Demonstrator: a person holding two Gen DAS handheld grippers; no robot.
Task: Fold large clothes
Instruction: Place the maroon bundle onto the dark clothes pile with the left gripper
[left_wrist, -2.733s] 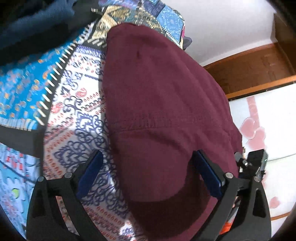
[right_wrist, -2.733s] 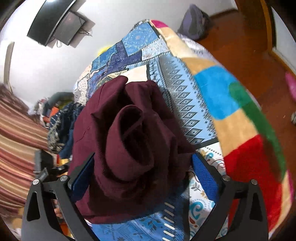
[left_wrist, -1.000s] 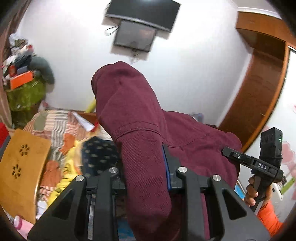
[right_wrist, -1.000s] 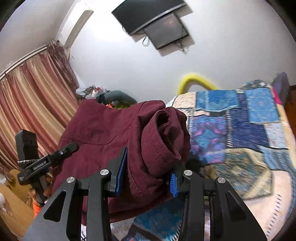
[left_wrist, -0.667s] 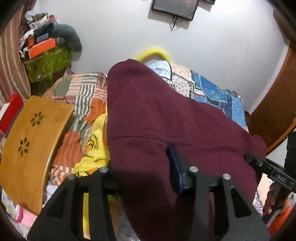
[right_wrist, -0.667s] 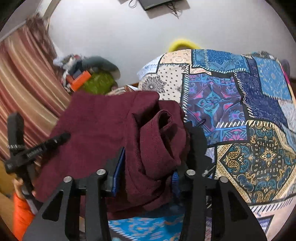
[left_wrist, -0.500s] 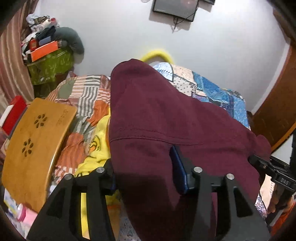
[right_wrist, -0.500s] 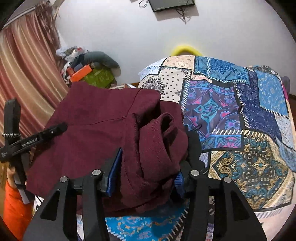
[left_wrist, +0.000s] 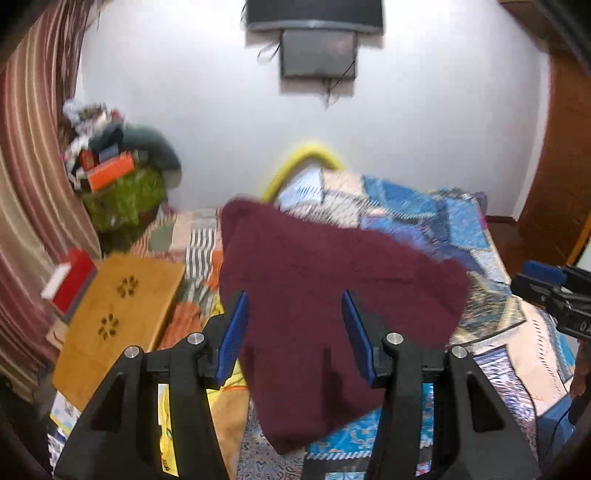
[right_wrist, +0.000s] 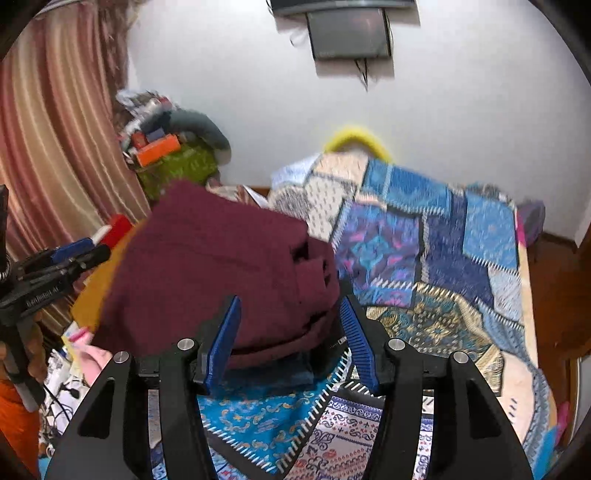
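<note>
Matt maroon cloth garment (left_wrist: 332, 295) lies on patterned cloth quilt (right_wrist: 443, 258) beside smooth wooden board (left_wrist: 118, 317).

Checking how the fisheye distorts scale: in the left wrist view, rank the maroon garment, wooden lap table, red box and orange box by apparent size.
1. maroon garment, though nearness inflates it
2. wooden lap table
3. red box
4. orange box, farther off, so its rank against the red box is unsure

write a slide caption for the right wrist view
Right gripper opening, its blue fingers flanking the bunched maroon garment on the patchwork bedspread.
</note>
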